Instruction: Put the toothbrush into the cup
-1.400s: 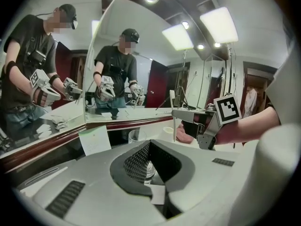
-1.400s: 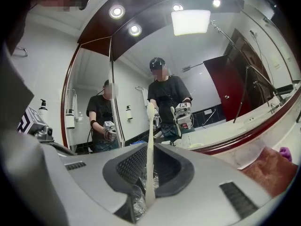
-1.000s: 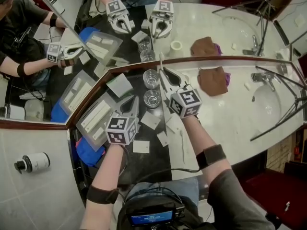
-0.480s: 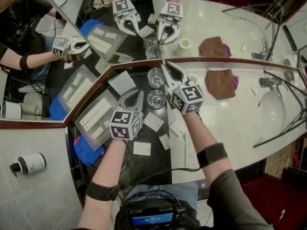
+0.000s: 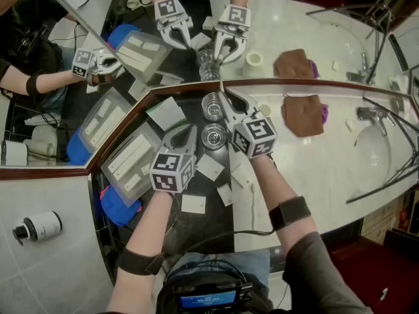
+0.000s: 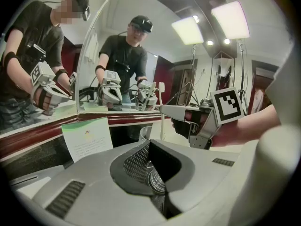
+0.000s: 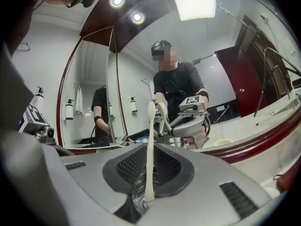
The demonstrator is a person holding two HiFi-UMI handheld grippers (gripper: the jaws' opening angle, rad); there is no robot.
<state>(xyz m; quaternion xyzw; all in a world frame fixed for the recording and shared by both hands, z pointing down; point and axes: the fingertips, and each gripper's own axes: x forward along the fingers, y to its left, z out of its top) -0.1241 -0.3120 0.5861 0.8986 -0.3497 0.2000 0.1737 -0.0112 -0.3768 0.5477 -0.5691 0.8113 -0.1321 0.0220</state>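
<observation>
**Toothbrush upright in my right gripper, cup under the jaws**

My right gripper (image 7: 150,163) pinches the white toothbrush (image 7: 150,140) low on its handle, between the black meshed pads (image 7: 129,166). The bristle head is up and the stem is near vertical. The clear glass cup (image 7: 137,196) sits just below the jaws. The handle tip overlaps it, can't tell if it's inside. The mirror (image 7: 136,79) straight ahead reflects me holding gripper and brush. A soap bottle (image 7: 69,108) shows up to the left.

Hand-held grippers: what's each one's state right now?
Left hand-held gripper: shut, holding nothing.
Right hand-held gripper: shut on the toothbrush, held upright.
</observation>
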